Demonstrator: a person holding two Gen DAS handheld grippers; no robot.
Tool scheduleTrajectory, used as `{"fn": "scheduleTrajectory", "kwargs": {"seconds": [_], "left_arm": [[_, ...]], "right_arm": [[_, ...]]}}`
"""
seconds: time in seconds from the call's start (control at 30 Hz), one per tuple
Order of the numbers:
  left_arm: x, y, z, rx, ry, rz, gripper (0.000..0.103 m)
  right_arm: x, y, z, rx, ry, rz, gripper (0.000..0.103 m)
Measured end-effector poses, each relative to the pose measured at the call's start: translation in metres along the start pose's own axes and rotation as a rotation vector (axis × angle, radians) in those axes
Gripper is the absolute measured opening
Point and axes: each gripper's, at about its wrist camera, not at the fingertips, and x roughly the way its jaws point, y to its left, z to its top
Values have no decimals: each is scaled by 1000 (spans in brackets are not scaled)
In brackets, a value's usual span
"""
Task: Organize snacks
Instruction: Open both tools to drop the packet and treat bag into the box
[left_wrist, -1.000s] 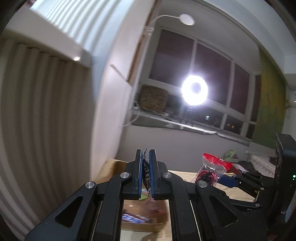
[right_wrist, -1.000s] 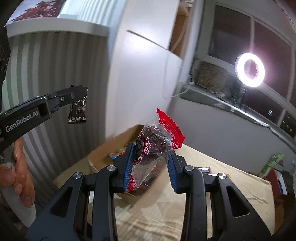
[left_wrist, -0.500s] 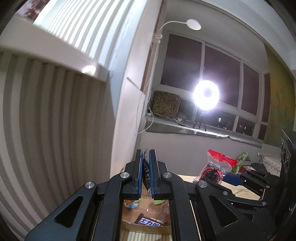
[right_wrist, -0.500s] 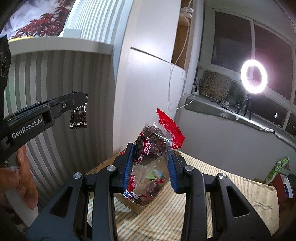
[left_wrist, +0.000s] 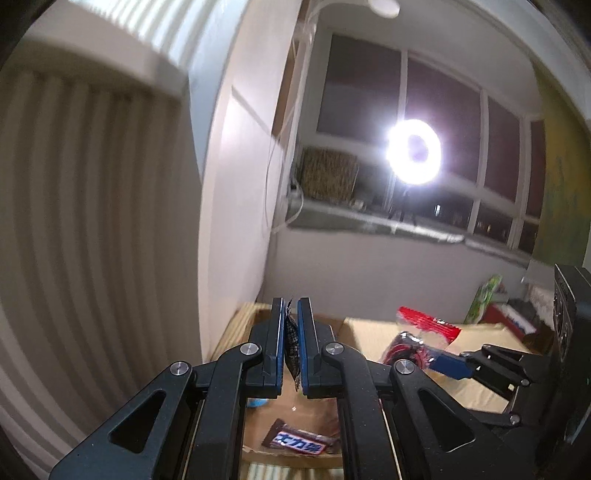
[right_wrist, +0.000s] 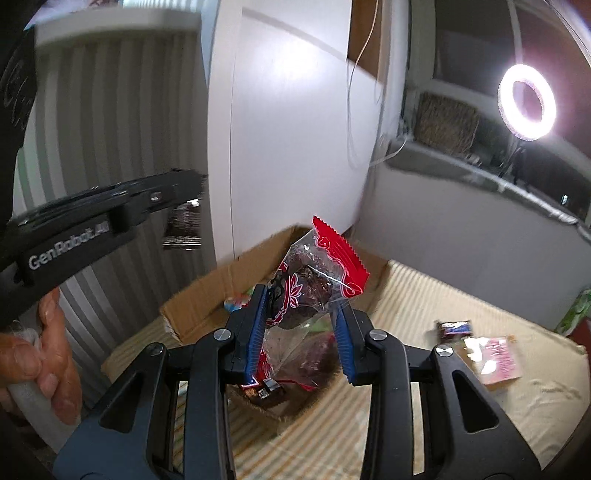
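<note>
Striped cloth surface (right_wrist: 424, 314) — cardboard box (right_wrist: 207, 299) at its wall end; two snack packets (right_wrist: 480, 347) apart.

- The left hand-held gripper (left_wrist: 291, 347) is matt black plastic with bright metal pivot pins and ribbed blue pads.
- The small dark packet (right_wrist: 183, 230) is crinkled foil, shiny at its lower edge.
- The clear snack bag (right_wrist: 314, 280) is glossy film with a red serrated seal.
- The box (right_wrist: 207, 299) is rough brown corrugated cardboard.
- The desk (right_wrist: 424, 295) wears striped, matt woven cloth.
- The chocolate bar (left_wrist: 295, 445) has a glossy wrapper.
</note>
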Motion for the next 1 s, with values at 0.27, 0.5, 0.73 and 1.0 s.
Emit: {"fn": "scheduleTrajectory", "kwargs": {"seconds": [0.27,0.5,0.73,1.0], "left_arm": [[73,6,-25,11,148,70,13],[71,22,-33,-34,136,129,80],[54,1,-16,58,93,148,80],[28,-7,-5,68,51,144,80]], "right_arm": [[60,-10,-23,-13,98,54,67],[38,-40,-28,48,33,-19,73],[6,-78,-25,165,-1,-108,74],[-16,-75,-29,163,-10,-128,75]]}}
